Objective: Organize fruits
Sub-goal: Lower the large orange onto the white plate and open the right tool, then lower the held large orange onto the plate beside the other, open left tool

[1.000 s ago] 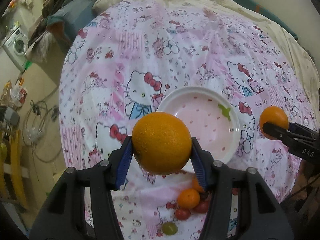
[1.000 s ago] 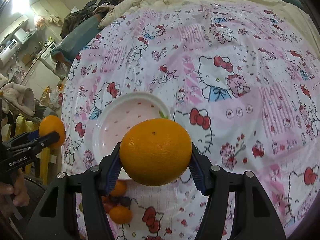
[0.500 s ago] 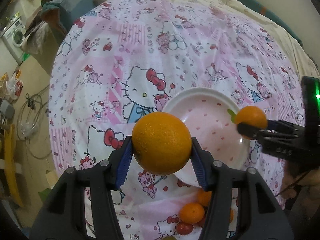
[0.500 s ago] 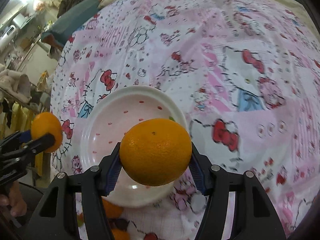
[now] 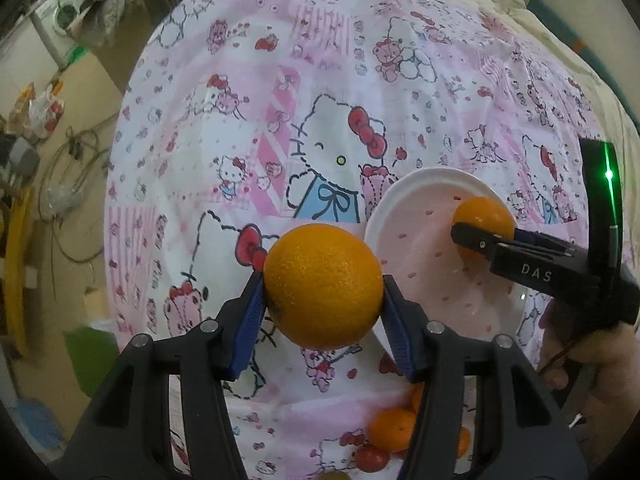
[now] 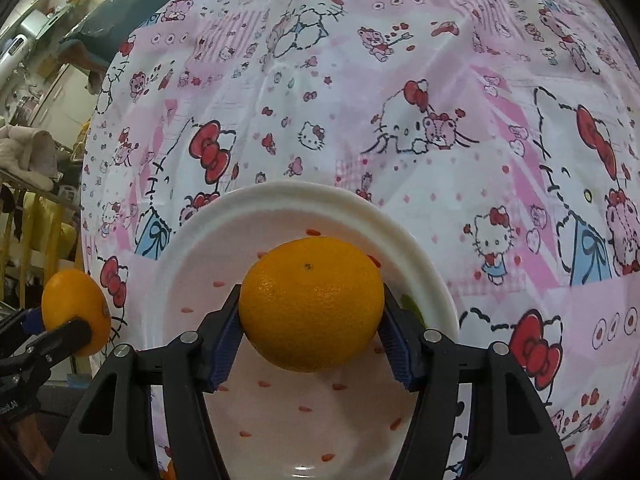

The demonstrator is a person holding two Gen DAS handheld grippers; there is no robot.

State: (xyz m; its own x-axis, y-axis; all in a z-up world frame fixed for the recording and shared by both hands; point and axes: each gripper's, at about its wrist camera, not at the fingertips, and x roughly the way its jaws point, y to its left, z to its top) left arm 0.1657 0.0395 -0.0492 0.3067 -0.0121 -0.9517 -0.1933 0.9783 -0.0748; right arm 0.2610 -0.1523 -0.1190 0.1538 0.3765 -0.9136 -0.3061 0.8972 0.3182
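Observation:
My left gripper (image 5: 323, 292) is shut on an orange (image 5: 322, 285) and holds it above the cloth, just left of the white bowl (image 5: 404, 208). My right gripper (image 6: 312, 312) is shut on a second orange (image 6: 311, 304) and holds it over the inside of the bowl (image 6: 280, 200). The right gripper with its orange (image 5: 484, 216) also shows in the left wrist view, low over the bowl. The left gripper's orange (image 6: 76, 306) shows at the left edge of the right wrist view.
Several small oranges (image 5: 390, 428) and a red tomato (image 5: 372, 458) lie on the Hello Kitty cloth (image 5: 320, 80) near the front edge. The table's left edge drops to a cluttered floor with cables (image 5: 76, 200).
My right gripper has moved left and down with its orange, from beside the bowl to over its inside. My left gripper has shifted left, off the bowl, still holding its orange.

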